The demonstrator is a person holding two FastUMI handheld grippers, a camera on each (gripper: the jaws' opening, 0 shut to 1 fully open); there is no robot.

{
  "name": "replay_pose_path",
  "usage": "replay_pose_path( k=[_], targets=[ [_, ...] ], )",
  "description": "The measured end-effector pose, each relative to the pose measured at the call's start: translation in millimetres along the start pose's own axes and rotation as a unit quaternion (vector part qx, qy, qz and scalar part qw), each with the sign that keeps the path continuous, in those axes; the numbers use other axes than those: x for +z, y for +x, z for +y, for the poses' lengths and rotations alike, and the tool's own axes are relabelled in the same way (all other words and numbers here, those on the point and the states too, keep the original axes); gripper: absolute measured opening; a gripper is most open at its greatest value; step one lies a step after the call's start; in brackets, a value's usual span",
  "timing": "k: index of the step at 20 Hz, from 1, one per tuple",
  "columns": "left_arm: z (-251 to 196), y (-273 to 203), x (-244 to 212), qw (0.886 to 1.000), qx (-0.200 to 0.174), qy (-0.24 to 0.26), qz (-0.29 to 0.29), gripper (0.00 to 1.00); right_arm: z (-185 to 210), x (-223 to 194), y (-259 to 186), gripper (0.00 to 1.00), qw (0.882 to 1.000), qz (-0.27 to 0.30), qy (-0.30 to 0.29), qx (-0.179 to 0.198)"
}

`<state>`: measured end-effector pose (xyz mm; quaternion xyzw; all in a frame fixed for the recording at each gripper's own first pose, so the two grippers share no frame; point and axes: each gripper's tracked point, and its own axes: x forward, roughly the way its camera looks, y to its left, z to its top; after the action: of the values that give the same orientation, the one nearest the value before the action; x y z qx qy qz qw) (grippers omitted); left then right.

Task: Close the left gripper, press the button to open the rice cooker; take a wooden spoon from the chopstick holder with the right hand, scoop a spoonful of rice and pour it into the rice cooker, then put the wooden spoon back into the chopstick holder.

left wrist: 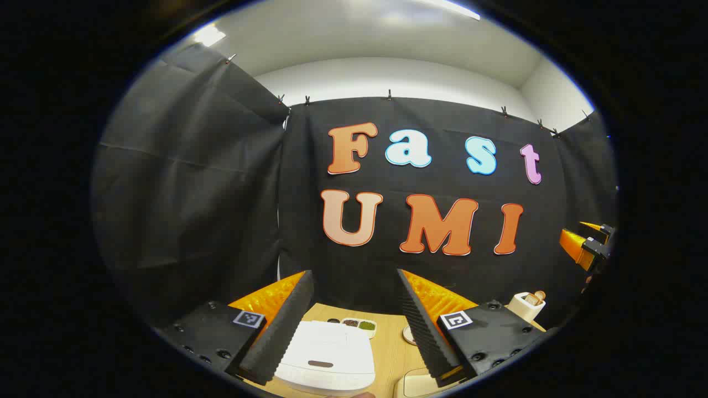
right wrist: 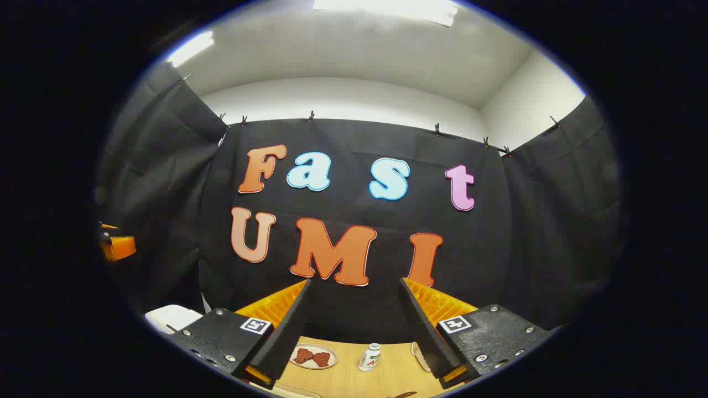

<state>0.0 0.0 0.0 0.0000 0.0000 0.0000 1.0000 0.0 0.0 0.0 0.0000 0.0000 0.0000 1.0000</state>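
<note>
Your left claw (left wrist: pixel 354 326) hangs wide above the shut rice cooker (left wrist: pixel 326 359) at the surface's near edge, right claw (right wrist: pixel 354 331) wide and empty, so every step remains.

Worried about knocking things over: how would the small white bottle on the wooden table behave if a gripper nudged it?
The small white bottle stands upright and narrow, so it probably tips easily. Its round body would likely roll afterwards. It looks light, likely sliding on the smooth wooden table.

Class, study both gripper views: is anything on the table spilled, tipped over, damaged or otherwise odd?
Nothing stands out. The rice cooker sits closed, the small bottle stands upright, and the chopstick holder stands upright.
</note>
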Motion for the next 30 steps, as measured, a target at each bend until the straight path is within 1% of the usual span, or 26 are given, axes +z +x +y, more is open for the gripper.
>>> replay_pose_path(
  k=[1, 2, 3, 6, 7, 8, 9, 10, 11, 12, 17, 25, 26, 29, 30],
  targets=[
    [0.5, -1.7, 0.5, 1.000, 0.008, 0.005, 0.000, 1.00, -0.4, -1.7, 1.5, 0.93, 1.000, 0.002, 0.001, 0.006],
    [2.1, -4.7, 1.7, 1.000, 0.018, 0.011, -0.001, 0.99, -1.8, -4.8, 2.5, 0.96, 1.000, 0.004, 0.002, 0.011],
    [4.1, -7.0, 2.9, 0.999, 0.028, 0.016, 0.000, 0.99, -3.1, -6.0, 3.3, 0.95, 1.000, 0.004, 0.003, 0.015],
    [-2.4, -15.0, 5.4, 0.999, 0.038, 0.019, 0.001, 1.00, -5.5, -10.0, 7.4, 0.94, 1.000, 0.002, 0.007, 0.030],
    [-3.5, -17.2, 5.6, 0.999, 0.040, 0.022, 0.003, 1.00, -6.8, -12.8, 9.6, 0.96, 0.999, 0.007, 0.009, 0.035],
    [-3.9, -19.7, 6.0, 0.999, 0.045, 0.030, 0.005, 1.00, -6.7, -16.3, 10.6, 0.95, 0.999, 0.013, 0.011, 0.039],
    [-3.7, -22.0, 7.7, 0.998, 0.051, 0.037, 0.004, 1.00, -9.0, -17.8, 13.0, 0.96, 0.999, 0.016, 0.015, 0.041],
    [-6.1, -23.0, 11.4, 0.998, 0.049, 0.040, 0.000, 1.00, -13.4, -14.9, 13.8, 0.95, 0.999, 0.014, 0.018, 0.040],
    [-10.2, -23.9, 14.0, 0.998, 0.046, 0.041, -0.004, 1.00, -18.6, -12.6, 15.6, 0.96, 0.999, 0.009, 0.018, 0.037],
    [-13.1, -23.0, 15.9, 0.998, 0.045, 0.042, -0.007, 1.00, -22.8, -13.0, 16.1, 0.95, 0.999, 0.007, 0.017, 0.035],
    [-21.7, -16.0, 13.4, 0.999, 0.034, 0.038, -0.011, 1.00, -31.7, -17.5, 16.1, 0.95, 1.000, -0.001, 0.009, 0.029],
    [-5.4, 5.0, 1.7, 0.999, 0.030, 0.028, -0.005, 1.00, -59.7, -38.6, 12.2, 0.95, 1.000, 0.021, 0.004, -0.003],
    [0.4, 7.9, -3.1, 0.999, 0.033, 0.029, 0.001, 1.00, -62.6, -42.3, 11.9, 0.95, 1.000, 0.025, 0.004, -0.006],
    [31.2, 19.5, -19.6, 0.997, 0.063, 0.030, 0.019, 1.00, -71.4, -54.3, 8.8, 0.95, 0.999, 0.038, 0.007, -0.017],
    [38.6, 21.0, -23.2, 0.997, 0.070, 0.028, 0.028, 0.96, -74.5, -57.7, 7.4, 0.95, 0.999, 0.042, 0.008, -0.020]
  ],
)
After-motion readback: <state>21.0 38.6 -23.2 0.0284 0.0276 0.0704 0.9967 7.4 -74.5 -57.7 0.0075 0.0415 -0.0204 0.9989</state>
